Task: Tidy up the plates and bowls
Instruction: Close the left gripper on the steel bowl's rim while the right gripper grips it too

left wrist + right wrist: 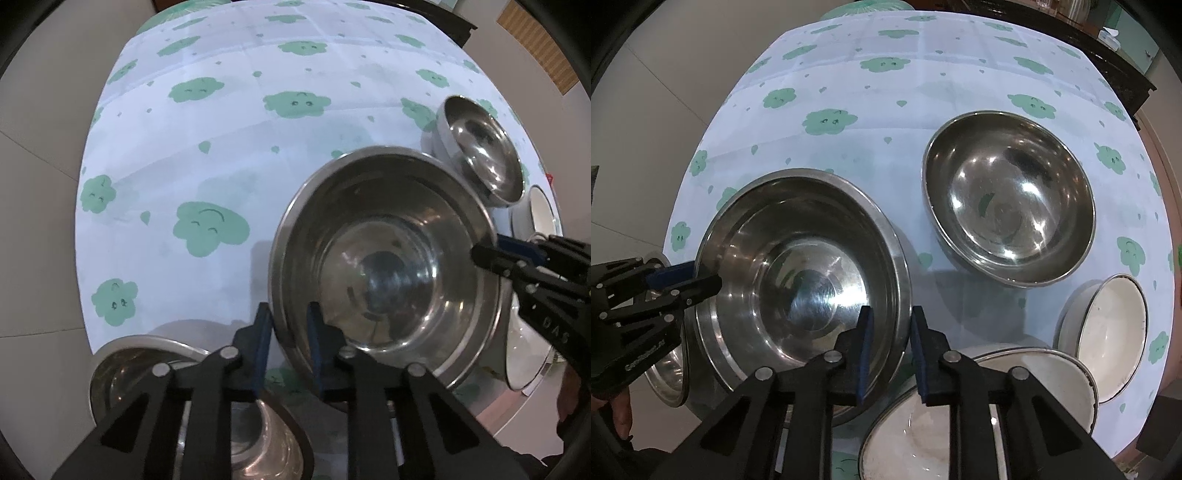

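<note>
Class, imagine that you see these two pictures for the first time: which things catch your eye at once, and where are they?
First comes the large steel bowl, held above the cloud-print tablecloth with the left gripper and the right gripper each straddling its rim on opposite sides. Beyond it on the right sits a second steel bowl, and nearest the right camera are two white enamel bowls.

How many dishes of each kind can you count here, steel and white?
Steel bowls: 3
White bowls: 2
Total: 5
</note>
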`<act>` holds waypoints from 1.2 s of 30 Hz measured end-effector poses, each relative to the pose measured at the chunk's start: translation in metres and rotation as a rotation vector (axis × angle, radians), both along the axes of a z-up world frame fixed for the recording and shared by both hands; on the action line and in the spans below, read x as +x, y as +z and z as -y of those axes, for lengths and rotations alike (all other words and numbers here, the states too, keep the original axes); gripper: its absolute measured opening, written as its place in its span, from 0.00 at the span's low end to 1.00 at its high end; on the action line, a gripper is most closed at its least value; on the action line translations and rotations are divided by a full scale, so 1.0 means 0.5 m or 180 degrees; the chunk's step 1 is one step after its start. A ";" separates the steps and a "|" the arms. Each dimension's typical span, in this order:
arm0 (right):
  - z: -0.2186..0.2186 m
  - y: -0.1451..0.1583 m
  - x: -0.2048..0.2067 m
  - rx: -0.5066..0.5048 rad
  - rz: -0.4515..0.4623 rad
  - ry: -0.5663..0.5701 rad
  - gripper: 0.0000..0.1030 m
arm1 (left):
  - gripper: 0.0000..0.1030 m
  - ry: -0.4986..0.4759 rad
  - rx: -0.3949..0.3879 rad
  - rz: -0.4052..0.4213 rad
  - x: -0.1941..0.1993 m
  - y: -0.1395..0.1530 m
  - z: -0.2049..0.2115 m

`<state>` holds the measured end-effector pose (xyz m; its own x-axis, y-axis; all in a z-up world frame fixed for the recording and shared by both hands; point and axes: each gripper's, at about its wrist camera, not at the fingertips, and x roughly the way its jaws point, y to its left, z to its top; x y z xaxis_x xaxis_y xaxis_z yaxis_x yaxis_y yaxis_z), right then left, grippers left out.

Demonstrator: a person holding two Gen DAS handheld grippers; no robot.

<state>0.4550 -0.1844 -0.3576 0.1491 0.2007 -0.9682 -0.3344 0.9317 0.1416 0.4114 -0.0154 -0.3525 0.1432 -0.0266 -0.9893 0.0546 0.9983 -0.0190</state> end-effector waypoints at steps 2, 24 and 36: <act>0.004 0.000 0.001 0.0003 -0.0004 -0.0011 0.16 | 0.11 -0.0009 0.0022 0.0001 -0.001 0.000 0.000; -0.001 0.054 -0.001 0.0078 0.0095 -0.0014 0.15 | 0.10 0.0048 0.0054 0.0107 -0.021 0.060 -0.014; -0.019 0.087 -0.006 0.0064 0.0152 0.0085 0.15 | 0.10 0.0103 0.0044 0.0233 -0.037 0.100 -0.033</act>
<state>0.4519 -0.1748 -0.3140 0.1892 0.2247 -0.9559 -0.3660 0.9194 0.1436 0.3931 0.0009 -0.3027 0.2156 -0.0073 -0.9764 0.0230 0.9997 -0.0024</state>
